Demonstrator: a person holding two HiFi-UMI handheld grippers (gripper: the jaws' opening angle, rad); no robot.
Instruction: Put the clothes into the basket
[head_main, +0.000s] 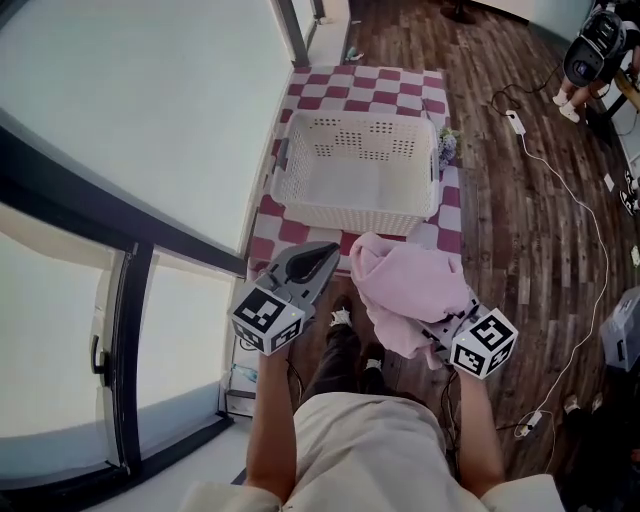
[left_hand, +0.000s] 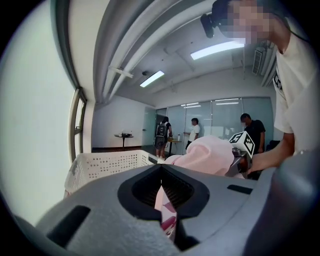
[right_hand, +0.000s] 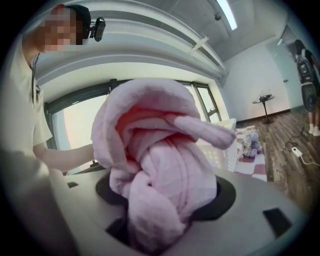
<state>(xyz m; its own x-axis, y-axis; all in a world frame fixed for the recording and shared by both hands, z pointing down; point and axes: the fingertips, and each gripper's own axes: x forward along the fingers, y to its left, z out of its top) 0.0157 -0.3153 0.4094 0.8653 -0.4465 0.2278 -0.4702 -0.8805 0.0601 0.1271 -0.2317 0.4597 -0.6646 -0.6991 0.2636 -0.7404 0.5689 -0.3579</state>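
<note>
A white plastic basket (head_main: 355, 208) stands empty on a red-and-white checked cloth (head_main: 400, 85) ahead of me. A bundled pink garment (head_main: 405, 290) hangs in front of the basket's near wall, and my right gripper (head_main: 432, 325) is shut on it. In the right gripper view the garment (right_hand: 155, 165) fills the space between the jaws and hides most of the basket (right_hand: 230, 147). My left gripper (head_main: 328, 252) is just left of the garment, jaws together and holding nothing. The left gripper view shows the basket (left_hand: 105, 164) beyond the closed jaws, with the garment (left_hand: 205, 155) to the right.
A tall window with a dark frame (head_main: 130, 300) runs along the left. A small bunch of flowers (head_main: 447, 146) sits at the basket's right end. Cables and a power strip (head_main: 515, 122) lie on the wooden floor to the right. Several people (left_hand: 192, 132) stand far off.
</note>
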